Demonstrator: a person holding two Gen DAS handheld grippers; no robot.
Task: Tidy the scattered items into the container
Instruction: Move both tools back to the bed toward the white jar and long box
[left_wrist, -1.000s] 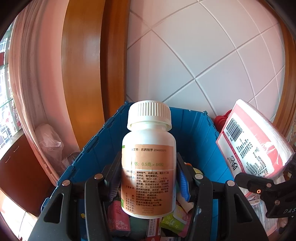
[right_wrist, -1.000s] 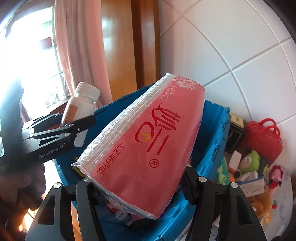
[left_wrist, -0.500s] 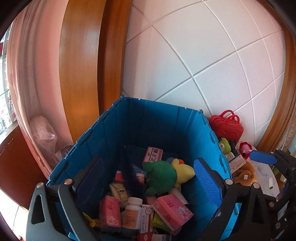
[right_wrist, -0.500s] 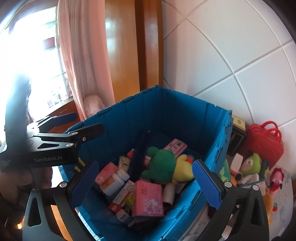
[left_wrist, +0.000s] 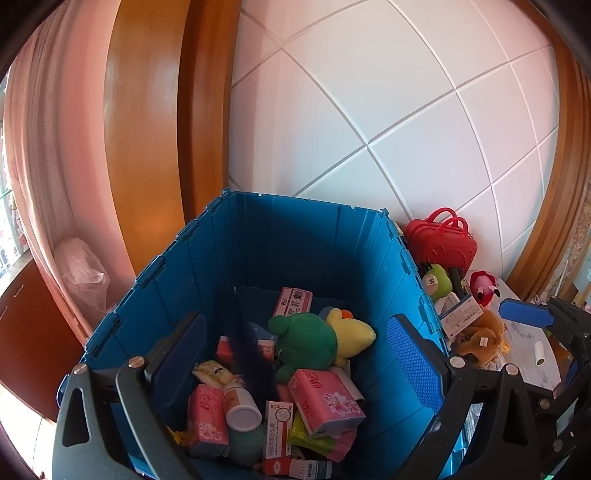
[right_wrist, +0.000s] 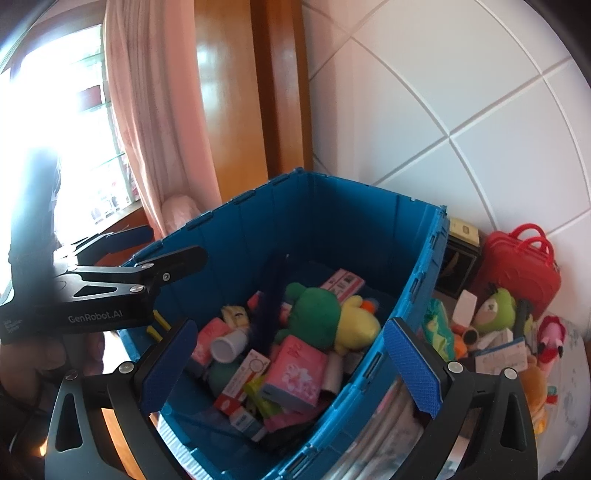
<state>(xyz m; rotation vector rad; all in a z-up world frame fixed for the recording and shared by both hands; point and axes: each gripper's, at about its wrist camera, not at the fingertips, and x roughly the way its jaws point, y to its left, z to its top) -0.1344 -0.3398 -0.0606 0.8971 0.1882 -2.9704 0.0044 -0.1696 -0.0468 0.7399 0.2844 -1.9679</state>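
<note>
The blue crate (left_wrist: 295, 236) stands against the white tiled wall (left_wrist: 406, 110), next to a wooden door frame (left_wrist: 147, 129), and is partly filled. Inside lie a green plush toy (left_wrist: 306, 343) touching a yellow plush duck (left_wrist: 351, 332), a white pill bottle (left_wrist: 240, 404) on its side, several pink tissue packs (left_wrist: 325, 402), small red-and-white boxes (left_wrist: 277, 439) and a dark feather (left_wrist: 247, 354) leaning across the pile. The left gripper (left_wrist: 295, 369) hangs above the crate's near edge, its fingers spread wide with nothing between them. The right gripper (right_wrist: 291, 365) hovers over the crate's near corner, likewise spread and empty. Outside the crate, on its right, more things lie scattered: a red toy suitcase (right_wrist: 517, 273), a green plush (right_wrist: 495, 310), a brown plush (left_wrist: 480, 336) and some cards (left_wrist: 460, 315). A pink curtain (right_wrist: 159, 129) hangs by the window.
</note>
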